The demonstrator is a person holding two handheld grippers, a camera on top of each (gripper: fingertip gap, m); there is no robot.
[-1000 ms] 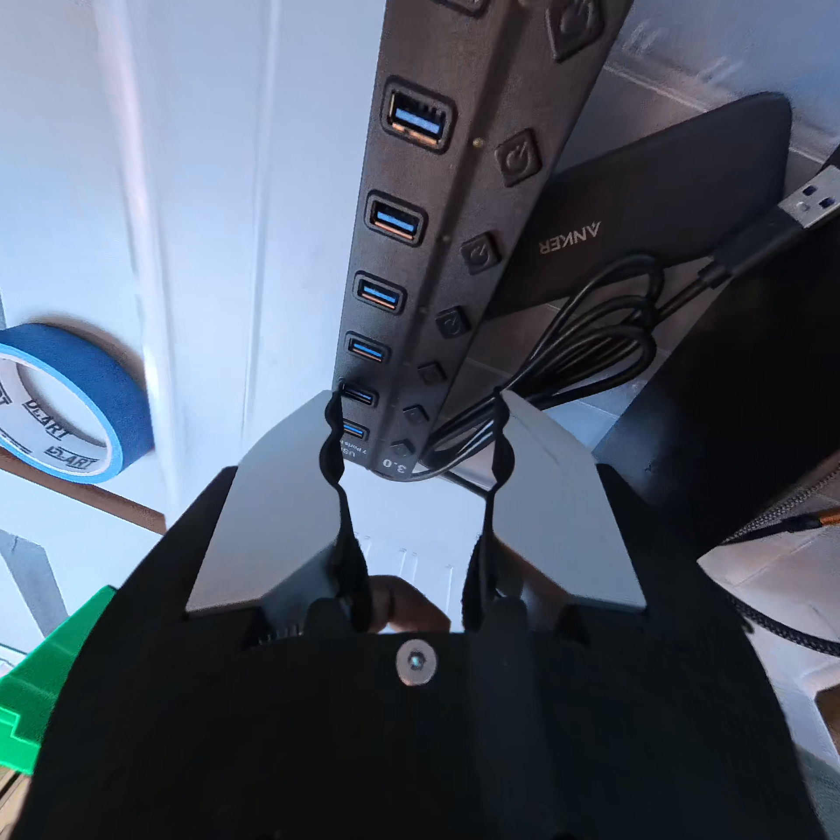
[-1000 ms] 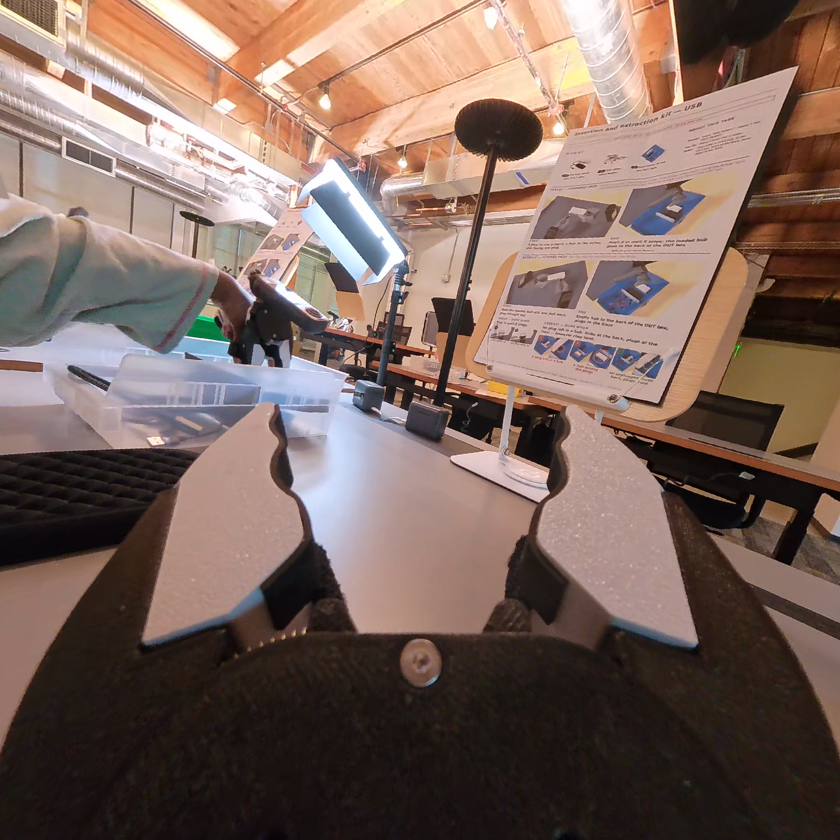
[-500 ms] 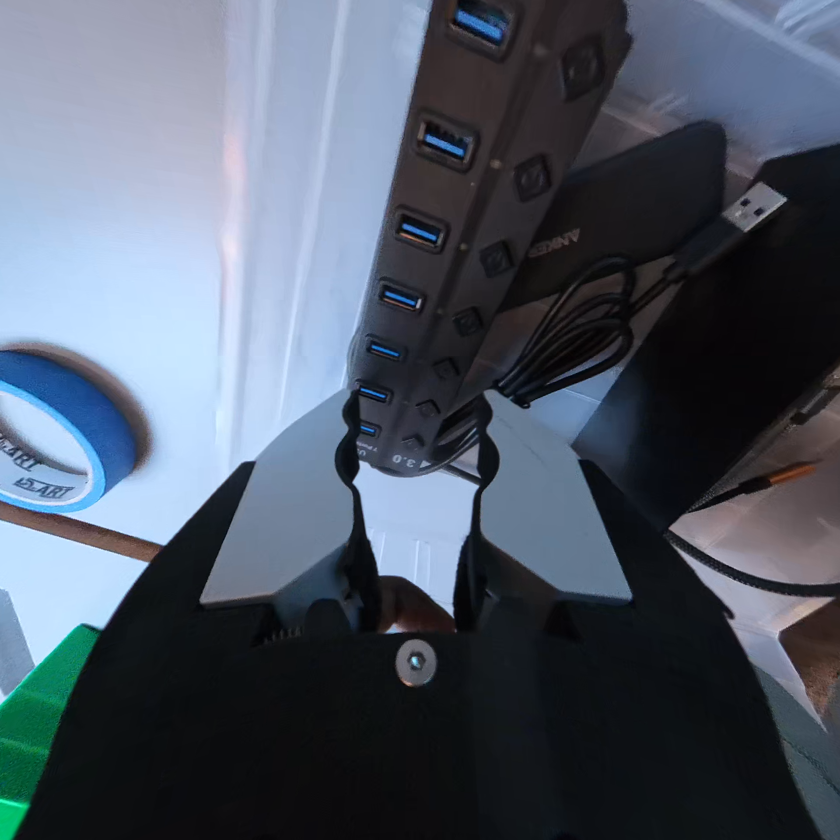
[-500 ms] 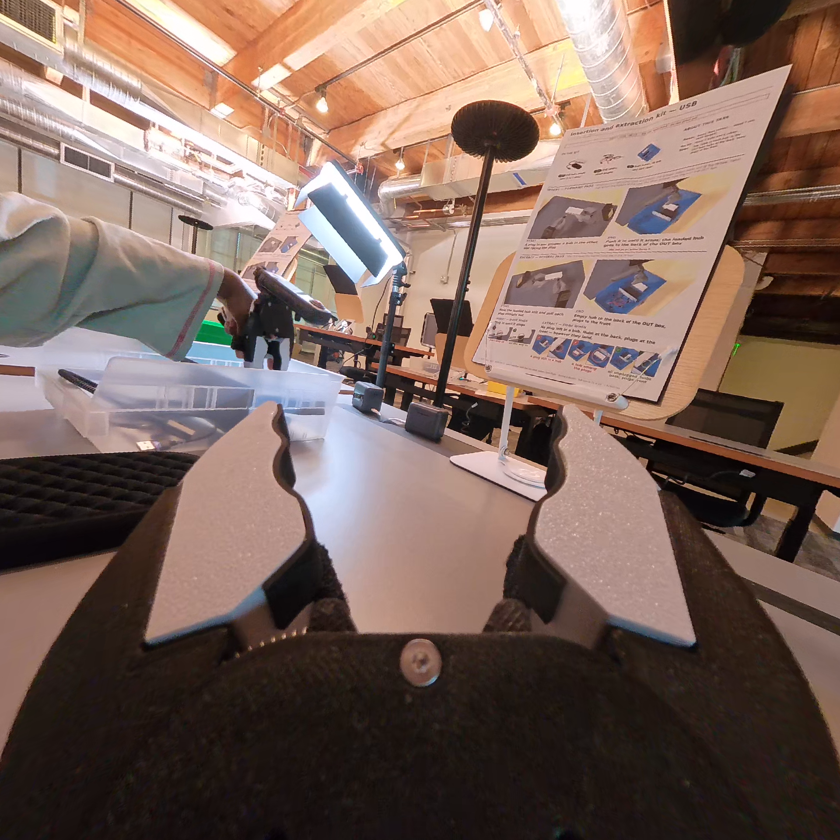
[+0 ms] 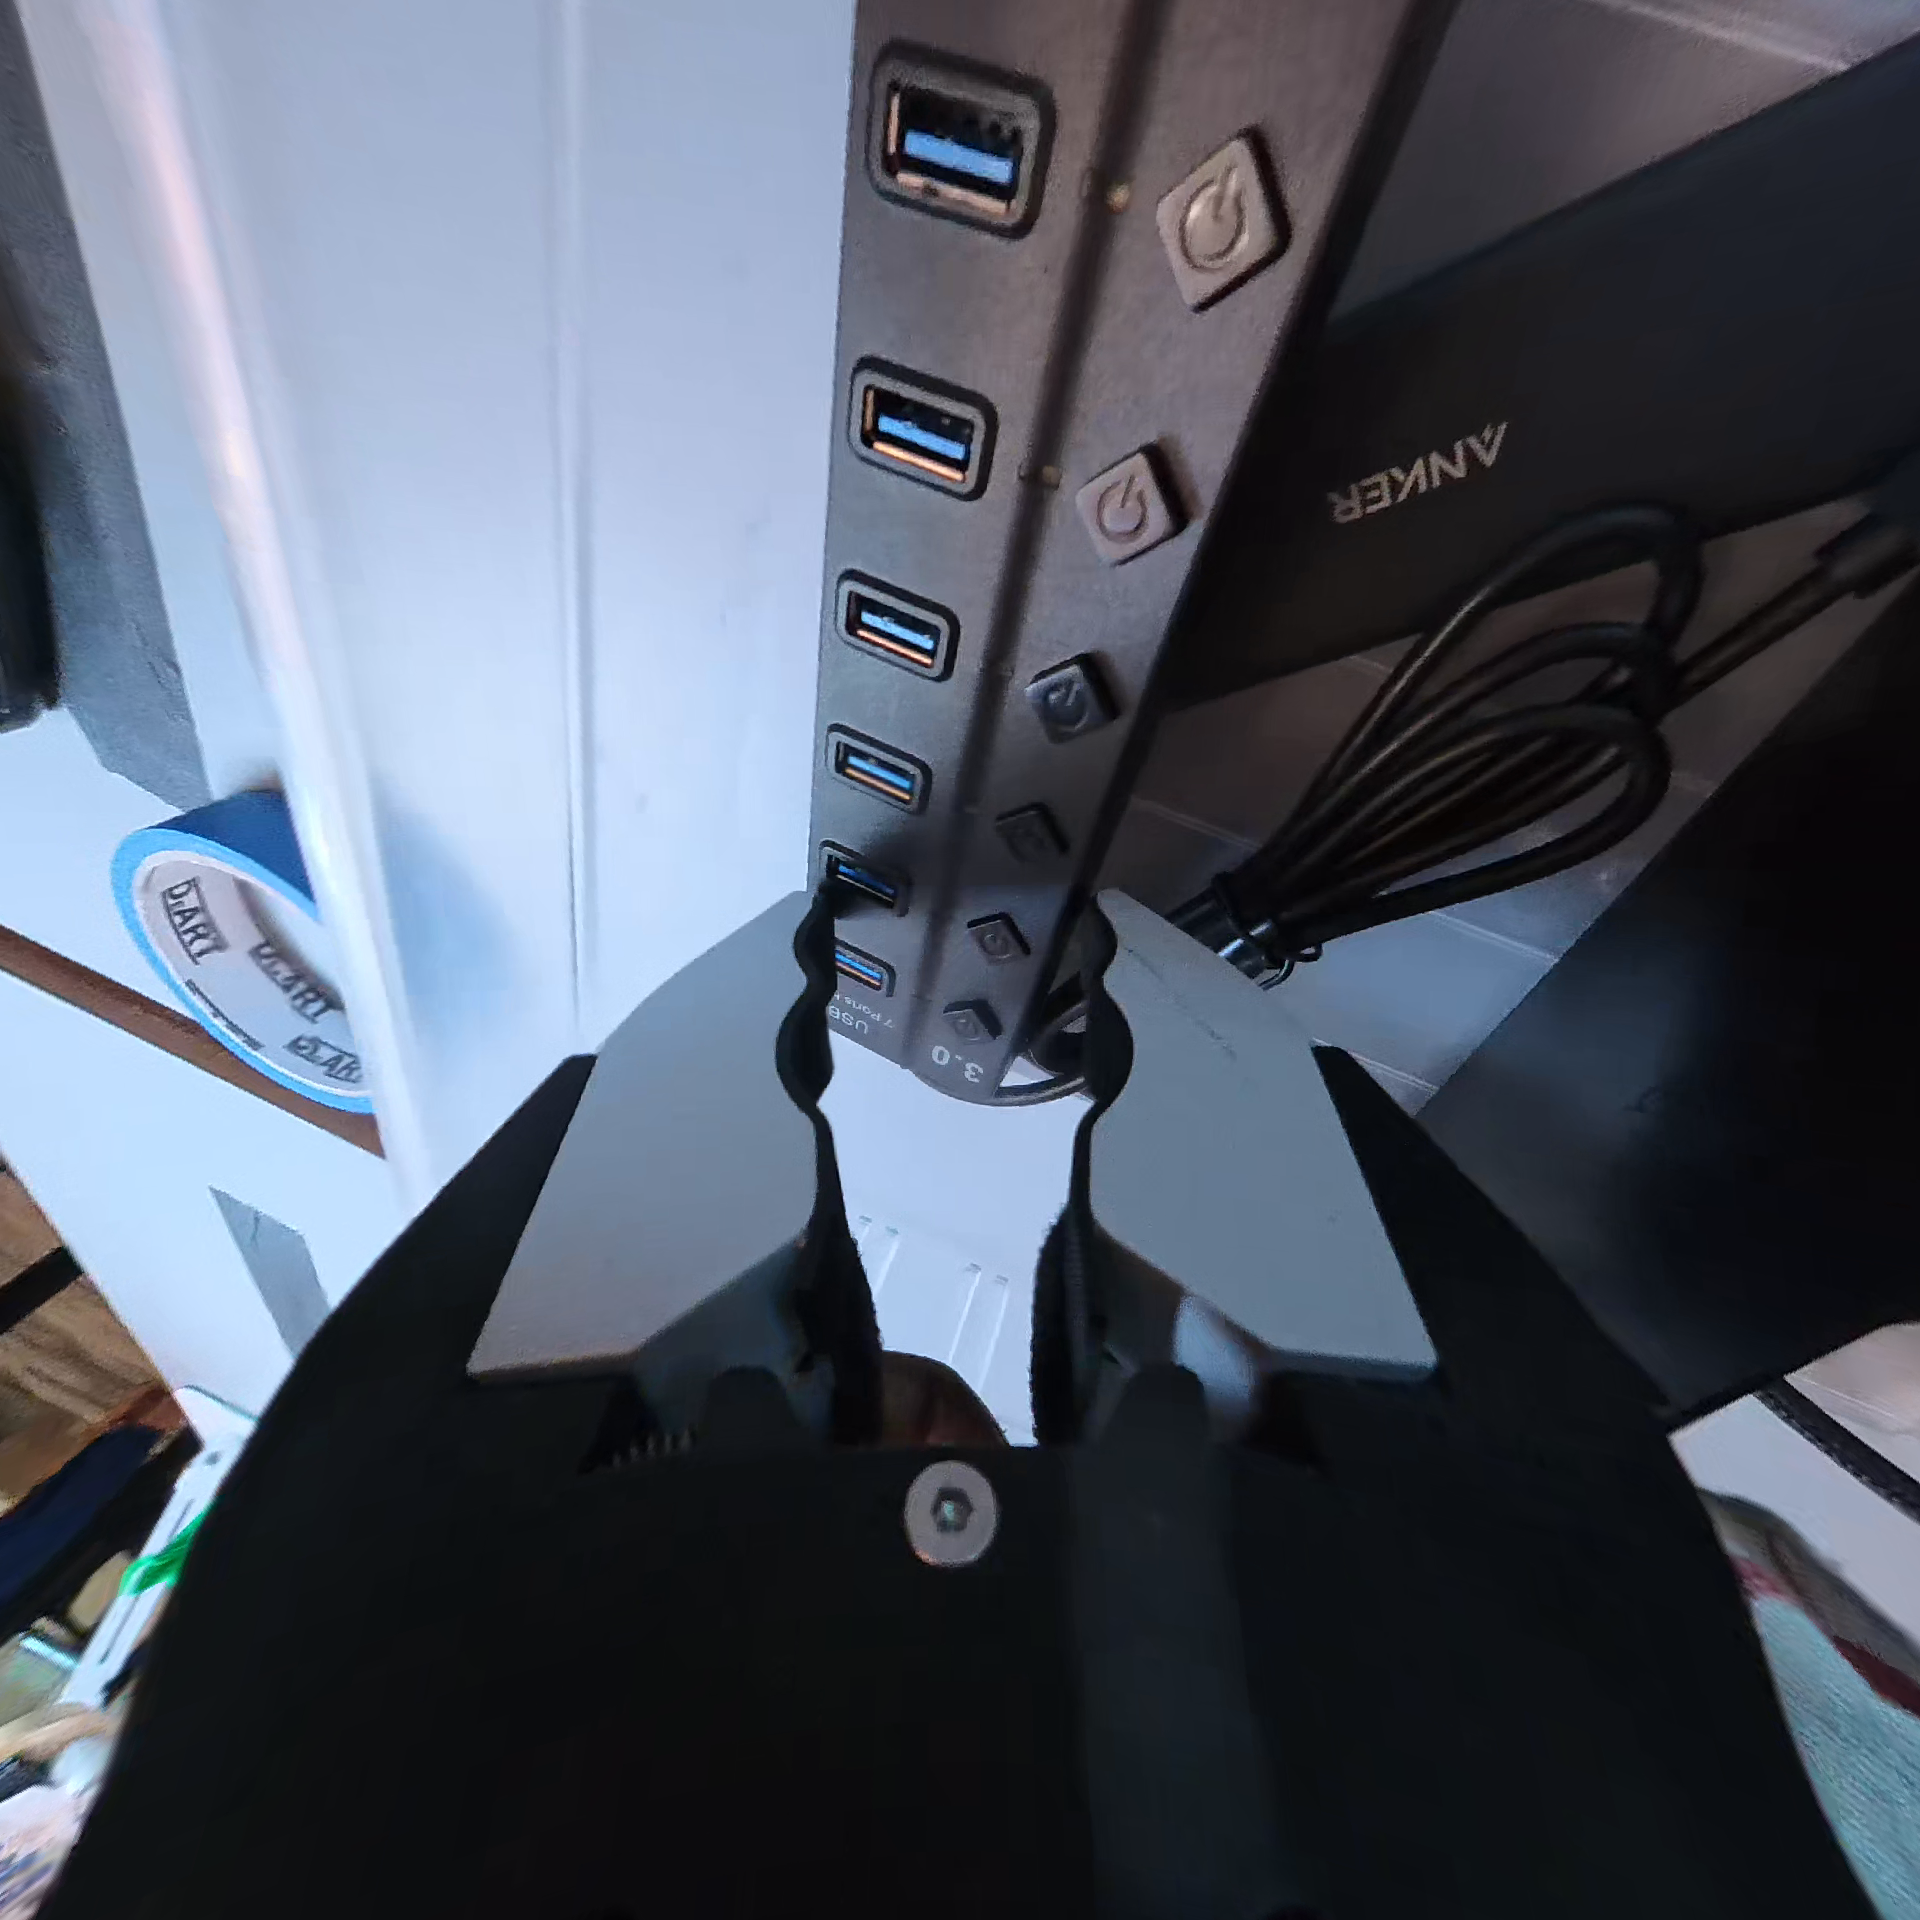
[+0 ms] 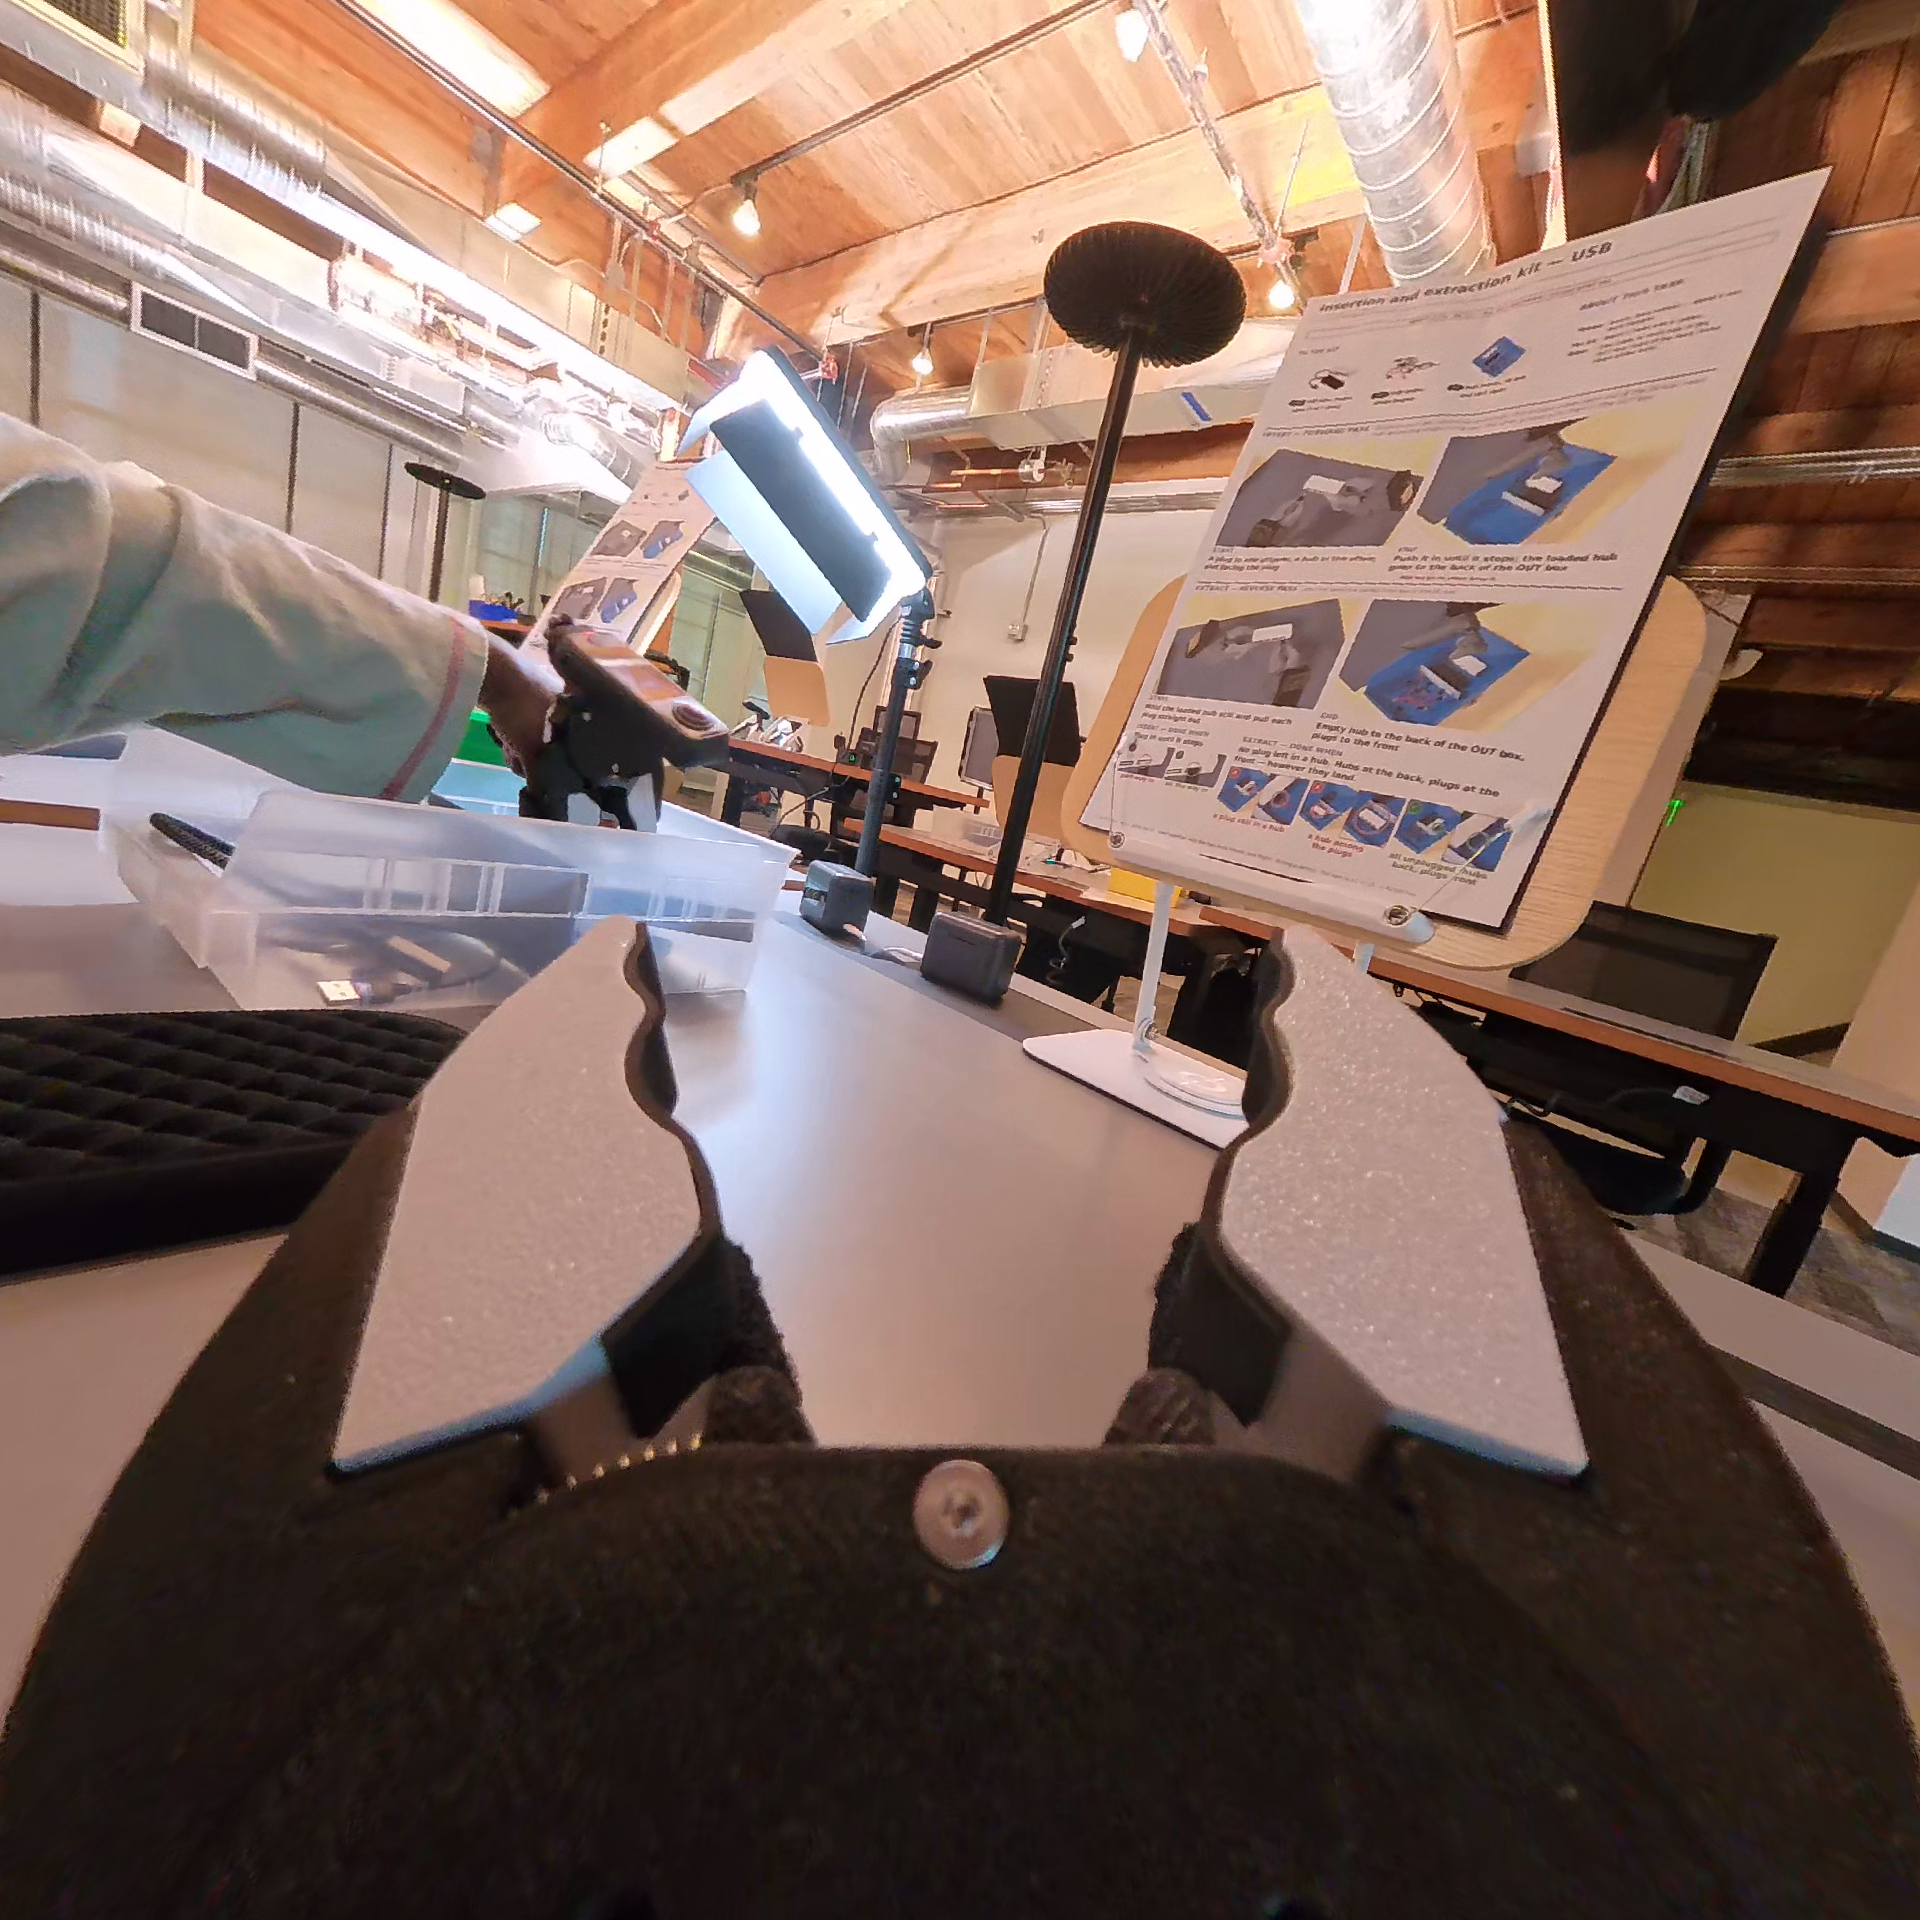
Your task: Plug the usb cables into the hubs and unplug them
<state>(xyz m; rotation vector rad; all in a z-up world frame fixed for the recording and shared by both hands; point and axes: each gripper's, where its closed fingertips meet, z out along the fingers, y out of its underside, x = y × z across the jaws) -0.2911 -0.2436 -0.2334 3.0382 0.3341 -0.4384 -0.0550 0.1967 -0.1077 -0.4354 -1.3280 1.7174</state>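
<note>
In the left wrist view, a long black USB hub (image 5: pixel 987 520) with several blue ports and square buttons points away from me inside a clear bin (image 5: pixel 468 520). My left gripper (image 5: pixel 951 997) is shut on its near end. A flat black hub (image 5: pixel 1558 395) and a bundled black USB cable (image 5: pixel 1507 790) lie to its right. My right gripper (image 6: pixel 956 997) is open and empty, low over the grey table (image 6: pixel 935 1195). In the right wrist view the left gripper (image 6: pixel 603 748), held by a hand, reaches into the clear bin (image 6: pixel 468 894).
A blue tape roll (image 5: pixel 239 935) lies left of the bin, and a black box (image 5: pixel 1714 1039) stands at its right. In the right wrist view a black ribbed mat (image 6: pixel 156 1101) lies at the left, and an instruction board (image 6: pixel 1434 582) and a black pole stand (image 6: pixel 1060 623) are ahead. The grippers' ends are close to 50 centimeters from one another. The long black USB hub (image 5: pixel 987 520) is about 7 centimeters from my left fingertips and 45 centimeters from my right.
My left gripper's fingers have closed in on the near end of the long hub, and the hub now looks nearer and larger. The right gripper has barely moved.
</note>
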